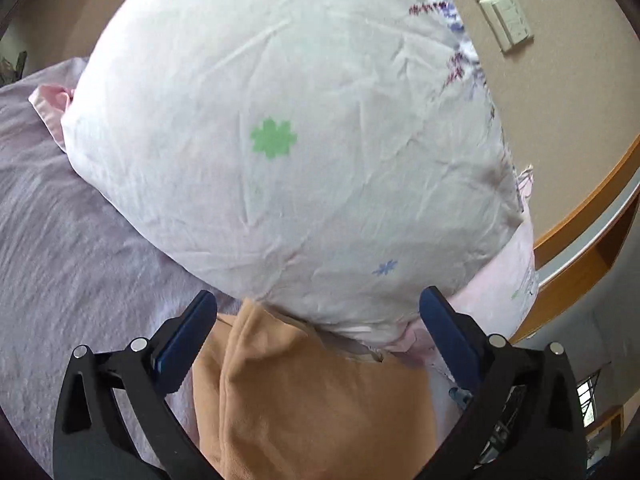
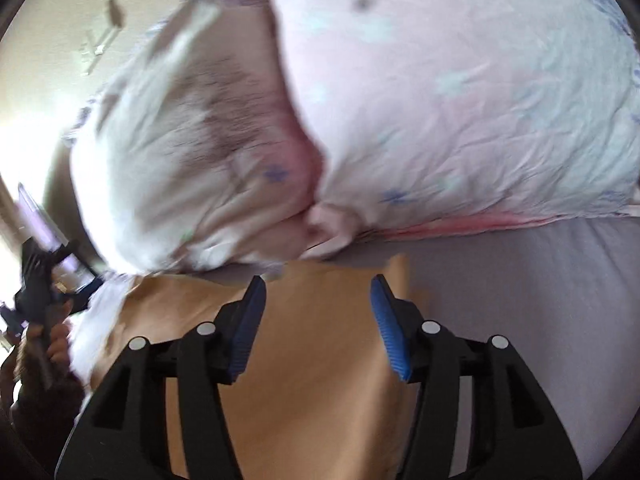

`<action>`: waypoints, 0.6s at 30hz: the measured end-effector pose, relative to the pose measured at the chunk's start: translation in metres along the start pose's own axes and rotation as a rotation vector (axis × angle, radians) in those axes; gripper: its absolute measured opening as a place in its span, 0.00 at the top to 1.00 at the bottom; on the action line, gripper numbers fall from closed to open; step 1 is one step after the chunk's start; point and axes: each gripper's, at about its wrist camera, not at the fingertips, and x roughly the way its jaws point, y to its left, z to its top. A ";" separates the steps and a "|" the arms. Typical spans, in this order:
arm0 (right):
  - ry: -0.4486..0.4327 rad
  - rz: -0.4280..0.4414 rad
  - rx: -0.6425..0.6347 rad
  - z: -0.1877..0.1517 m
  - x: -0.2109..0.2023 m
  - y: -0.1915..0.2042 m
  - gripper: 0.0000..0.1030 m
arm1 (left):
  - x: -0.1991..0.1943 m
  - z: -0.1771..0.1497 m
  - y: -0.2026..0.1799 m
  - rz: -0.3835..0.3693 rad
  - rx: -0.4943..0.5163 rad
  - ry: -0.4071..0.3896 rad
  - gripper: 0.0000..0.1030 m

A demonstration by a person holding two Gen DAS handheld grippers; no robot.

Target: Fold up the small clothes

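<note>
A tan folded garment (image 1: pixel 312 400) lies on the lilac bedsheet (image 1: pixel 60 240), its far end against a big white pillow (image 1: pixel 280 140). My left gripper (image 1: pixel 316 312) is open, its blue-padded jaws spread wide over the garment's far end, holding nothing. In the right wrist view the same tan garment (image 2: pixel 320 380) lies under my right gripper (image 2: pixel 318 296), which is open above it, empty. The view is blurred. The left gripper (image 2: pixel 44 288) and the hand holding it show at the left edge there.
A white pillow with small flower prints (image 2: pixel 192 160) and a pink pillow (image 2: pixel 460 100) fill the space beyond the garment. A beige wall with a switch plate (image 1: pixel 508 20) and a wooden bed frame edge (image 1: pixel 592 208) stand at the right. Lilac sheet (image 2: pixel 540 320) spreads right.
</note>
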 end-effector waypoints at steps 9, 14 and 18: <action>0.219 -0.014 0.049 -0.035 0.051 0.013 0.31 | 0.025 -0.075 -0.028 0.031 0.216 0.356 0.04; 0.233 -0.049 0.050 -0.044 0.052 0.018 0.28 | 0.046 -0.089 -0.017 0.236 0.294 0.366 0.18; 0.178 0.022 0.057 -0.046 0.027 0.021 0.23 | 0.006 -0.080 -0.015 0.224 0.268 0.306 0.18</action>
